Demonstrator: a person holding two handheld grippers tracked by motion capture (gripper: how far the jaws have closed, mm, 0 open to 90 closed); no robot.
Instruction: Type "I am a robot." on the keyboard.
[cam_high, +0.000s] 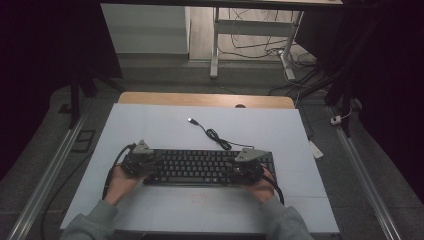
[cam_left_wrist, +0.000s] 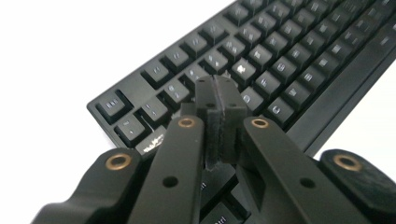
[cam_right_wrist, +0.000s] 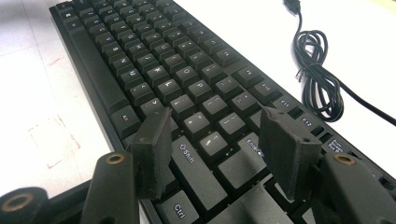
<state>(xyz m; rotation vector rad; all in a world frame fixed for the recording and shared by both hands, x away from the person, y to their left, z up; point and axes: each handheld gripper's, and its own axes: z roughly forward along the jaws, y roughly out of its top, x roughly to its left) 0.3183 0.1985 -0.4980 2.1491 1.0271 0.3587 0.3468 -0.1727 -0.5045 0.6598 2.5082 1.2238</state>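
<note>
A: What's the work here, as you read it?

B: Pressing keys, I'd judge. The left tongs (cam_left_wrist: 219, 95) are clenched, pads together with nothing between them, so they make a single blunt tip. That tip hangs over the upper-left key rows of the flat black rectangular plastic keyboard (cam_high: 200, 166), near the number keys.

A: And the right tongs (cam_right_wrist: 219, 149)?

B: Released, jaws standing well apart with no key pinched, above the Shift and Enter keys at the keyboard's other end. The person's right hand (cam_high: 262, 189) sits just behind them.

A: How to do it well?

B: Come straight down on one keycap's centre with the clenched tip (a slanted approach would likely catch a neighbouring key). Keep the open pair lifted so neither pad rests on a key by accident.

A: Describe the keyboard itself.

B: Matte black, with pale legends on low square caps and a long spacebar along the near edge. It lies flat on the pale blue-white counter (cam_high: 165, 125), spanning from one pair of tongs to the other. Its thin black cable (cam_high: 216, 136) coils beyond the right tongs and ends in a loose, unplugged USB plug (cam_high: 191, 120).
</note>
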